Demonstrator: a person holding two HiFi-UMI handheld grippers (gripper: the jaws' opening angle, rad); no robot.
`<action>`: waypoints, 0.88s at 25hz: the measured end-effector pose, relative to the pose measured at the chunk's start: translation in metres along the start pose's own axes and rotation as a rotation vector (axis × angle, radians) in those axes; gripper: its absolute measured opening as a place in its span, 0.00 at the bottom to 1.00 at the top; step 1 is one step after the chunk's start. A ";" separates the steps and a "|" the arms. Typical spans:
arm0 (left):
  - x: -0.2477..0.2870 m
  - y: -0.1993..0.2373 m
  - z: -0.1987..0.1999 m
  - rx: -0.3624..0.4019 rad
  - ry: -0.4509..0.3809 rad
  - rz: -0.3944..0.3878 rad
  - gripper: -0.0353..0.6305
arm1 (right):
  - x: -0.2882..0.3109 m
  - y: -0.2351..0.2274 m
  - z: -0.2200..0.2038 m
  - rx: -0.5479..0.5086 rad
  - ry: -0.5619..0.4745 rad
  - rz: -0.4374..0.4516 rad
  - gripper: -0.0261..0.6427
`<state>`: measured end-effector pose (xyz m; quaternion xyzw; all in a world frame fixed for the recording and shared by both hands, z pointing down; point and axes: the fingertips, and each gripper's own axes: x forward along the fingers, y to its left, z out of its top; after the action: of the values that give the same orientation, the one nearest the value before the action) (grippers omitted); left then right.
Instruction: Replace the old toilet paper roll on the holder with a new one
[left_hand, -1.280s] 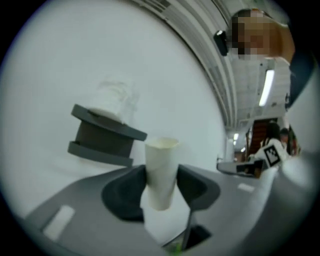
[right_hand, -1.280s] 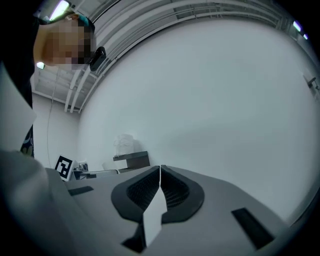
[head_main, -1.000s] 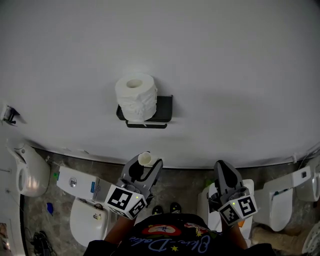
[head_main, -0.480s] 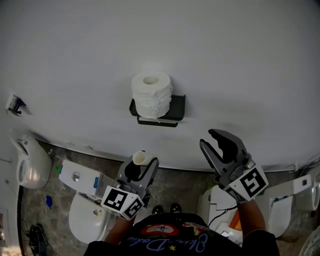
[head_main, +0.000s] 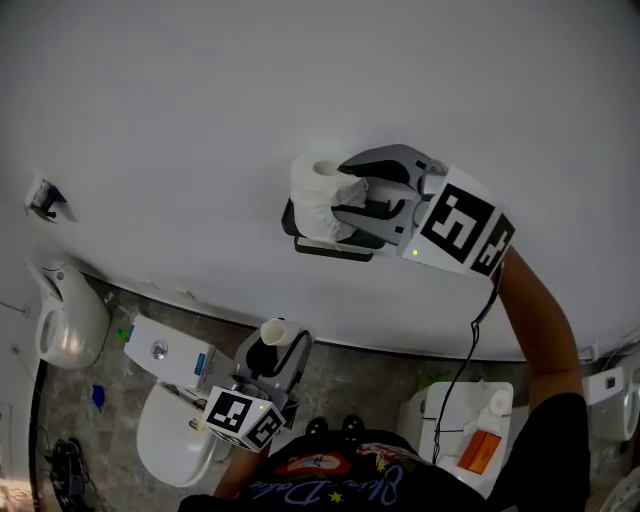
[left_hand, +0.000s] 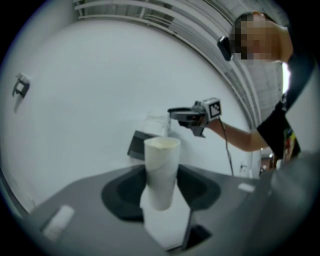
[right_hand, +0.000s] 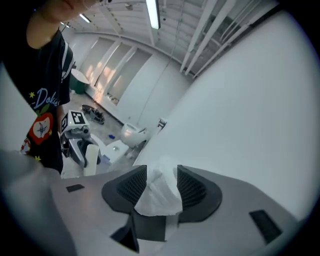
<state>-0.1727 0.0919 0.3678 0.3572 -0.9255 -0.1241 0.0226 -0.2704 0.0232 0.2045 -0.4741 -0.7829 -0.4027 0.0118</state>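
The left gripper (head_main: 277, 345) is clenched on the empty cardboard tube (head_main: 273, 330), kept upright and well apart from the wall, evidently so that the right gripper (head_main: 342, 190), jaws just opened and straddling the toilet paper roll (head_main: 312, 195) on the holder (head_main: 330, 247), works unobstructed.

A plain white wall (head_main: 180, 90) fills most of the view, with a small metal bracket (head_main: 45, 200) fixed to it at far left. Below, on a grey mottled floor (head_main: 370, 375), a white toilet bowl (head_main: 65, 325) sits against the wall at left, and a toilet with a cistern (head_main: 165, 357) stands beside it. A small blue object (head_main: 97, 397) lies on the floor near them. At lower right, an orange box (head_main: 477, 450) rests on another white fixture (head_main: 440, 410)
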 end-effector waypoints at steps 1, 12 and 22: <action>-0.003 0.003 0.001 -0.004 -0.007 0.013 0.34 | 0.009 0.000 -0.002 -0.018 0.037 0.044 0.30; -0.023 0.022 -0.003 -0.056 -0.026 0.100 0.34 | 0.042 0.002 -0.011 0.014 0.242 0.277 0.33; -0.019 0.014 -0.009 -0.068 -0.003 0.059 0.34 | 0.006 -0.004 -0.010 0.182 0.048 -0.005 0.33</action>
<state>-0.1664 0.1122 0.3806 0.3284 -0.9309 -0.1554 0.0371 -0.2810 0.0202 0.2113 -0.4593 -0.8169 -0.3413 0.0727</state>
